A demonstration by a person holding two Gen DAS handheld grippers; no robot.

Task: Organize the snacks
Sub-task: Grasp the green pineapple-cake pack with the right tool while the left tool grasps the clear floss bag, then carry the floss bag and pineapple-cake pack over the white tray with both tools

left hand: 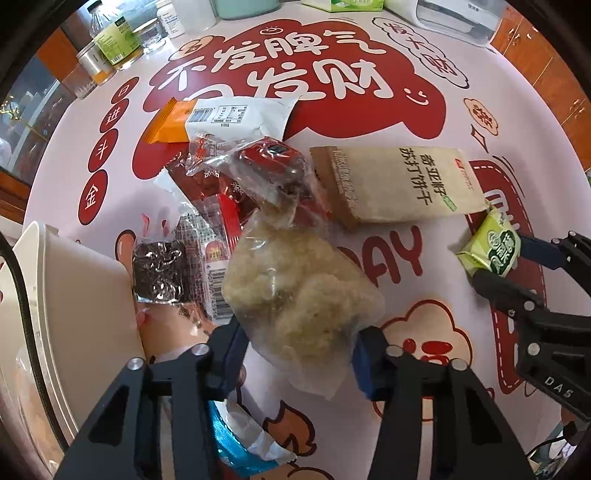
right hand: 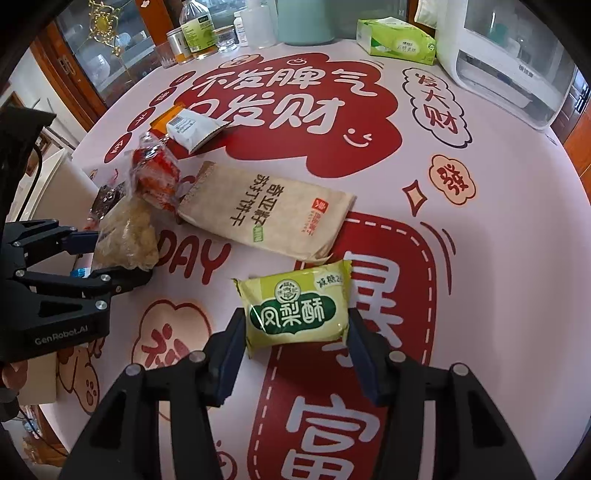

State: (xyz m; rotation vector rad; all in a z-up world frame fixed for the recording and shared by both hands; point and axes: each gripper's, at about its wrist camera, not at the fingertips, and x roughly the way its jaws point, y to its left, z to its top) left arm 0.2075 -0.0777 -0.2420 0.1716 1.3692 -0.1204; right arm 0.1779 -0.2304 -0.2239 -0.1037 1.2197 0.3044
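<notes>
A clear bag of beige crumbly snack [left hand: 295,280] lies on top of the snack pile, and my left gripper [left hand: 301,336] is shut on its near end, a pad pressing each side. The right wrist view shows that bag [right hand: 125,236] between the left gripper's [right hand: 110,254] fingers. A green pineapple-cake pack [right hand: 295,306] sits between the pads of my right gripper [right hand: 295,328], which is shut on it just above the printed tablecloth. The left wrist view shows the green pack [left hand: 491,247] in the right gripper [left hand: 506,264] at the right edge.
A brown cracker pack [left hand: 399,184] lies between the two grippers. Red packs [left hand: 221,199], an orange-and-white pack [left hand: 221,122] and a dark foil pack [left hand: 159,273] lie around the bag. A white bin [left hand: 74,295] stands left. Bottles [right hand: 195,29], a tissue box [right hand: 395,40] and a white appliance [right hand: 509,62] line the back.
</notes>
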